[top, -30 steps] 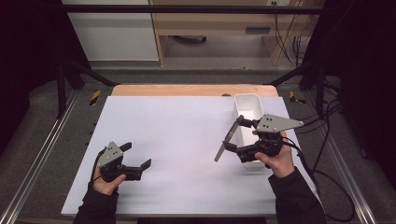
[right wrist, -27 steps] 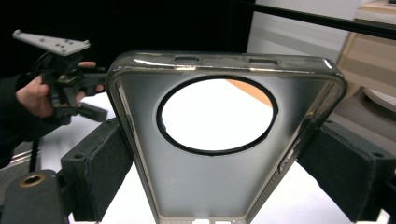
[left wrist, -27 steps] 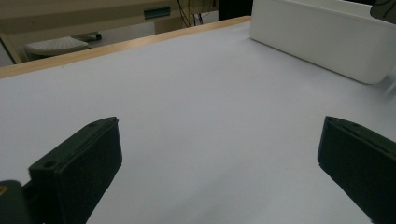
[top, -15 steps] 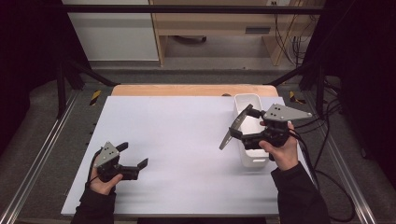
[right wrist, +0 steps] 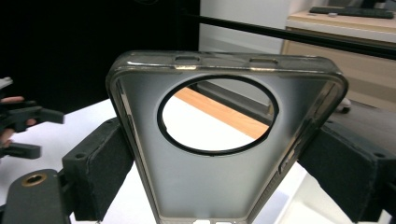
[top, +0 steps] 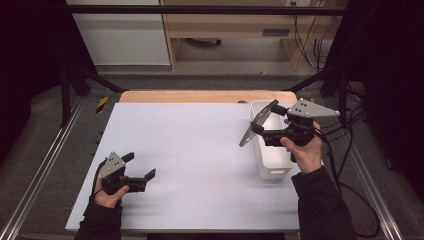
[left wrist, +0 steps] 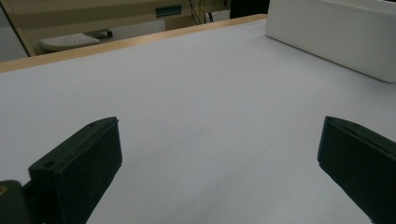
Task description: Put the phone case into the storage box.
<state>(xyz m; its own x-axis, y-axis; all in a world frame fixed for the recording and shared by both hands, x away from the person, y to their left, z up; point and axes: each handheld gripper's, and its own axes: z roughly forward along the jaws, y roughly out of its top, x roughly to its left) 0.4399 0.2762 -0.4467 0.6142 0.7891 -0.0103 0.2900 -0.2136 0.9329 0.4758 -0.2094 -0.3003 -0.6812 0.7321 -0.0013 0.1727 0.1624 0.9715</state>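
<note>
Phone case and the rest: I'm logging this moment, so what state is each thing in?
Phone case: clamped by its two side edges, lifted off the table, tilted, camera hole uppermost.
Right gripper: shut on the phone case, raised over the bin.
Left gripper: open, fingers apart, nothing between them, low over the table.
White bin: upright on the table, open-topped; contents cannot be told.

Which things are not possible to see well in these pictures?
- Inside of the white bin: high view, hidden by the right gripper and the hand.
- Lower end of the phone case: right gripper view, cut off by the bottom edge.
- White bin's far end: left gripper view, cut off by the right edge.
</note>
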